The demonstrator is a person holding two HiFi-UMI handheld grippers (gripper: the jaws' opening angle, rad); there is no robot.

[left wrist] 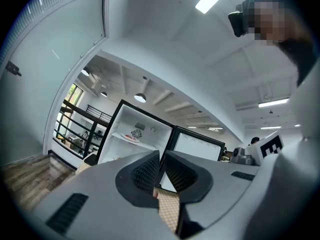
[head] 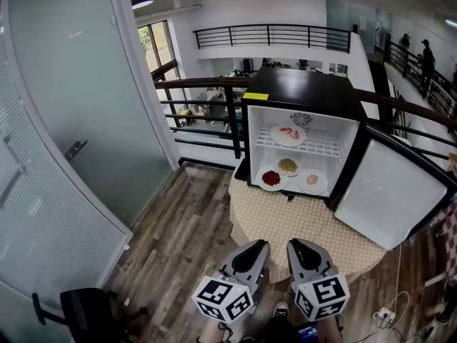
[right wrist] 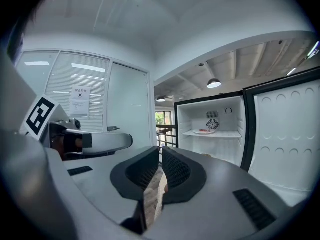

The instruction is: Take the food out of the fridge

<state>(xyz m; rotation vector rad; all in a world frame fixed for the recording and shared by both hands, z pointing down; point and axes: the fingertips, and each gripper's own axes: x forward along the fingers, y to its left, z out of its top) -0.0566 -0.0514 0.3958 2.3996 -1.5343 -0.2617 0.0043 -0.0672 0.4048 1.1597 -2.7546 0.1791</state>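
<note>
Grey shell, left: the left hand-held gripper (head: 255, 246) has its jaws pressed together with nothing between them. It points level at the fridge (head: 303, 91) from short of the near bench edge.
Right: the right hand-held gripper (head: 299, 245) is also closed and empty. It sits just beside the left one, tipped slightly down.
Bench: the bench (head: 300, 227) is round under a tan patterned cloth. No plate stands on the part in front of the fridge.
Fridge: small and black with a white inside, it stands on the far side of the bench.
Door: the door (head: 391, 191) is swung wide to the right, so the opening step looks done.
Upper level: the wire shelf (head: 321, 147) carries the plate of pink-red pieces (head: 288, 135).
Fridge floor: three plates lie close together. They are the plate of dark red food (head: 271, 179), the plate of yellowish food (head: 288, 166) behind it and the plate with a pale piece (head: 312, 181) to the right.
Done so far: probably only the opening, since all four plates are inside and untouched.
Left to do: reach in, grip each plate and set it on the bench, so nearly the whole task remains.
Doubt: the foods are too small to name.
</note>
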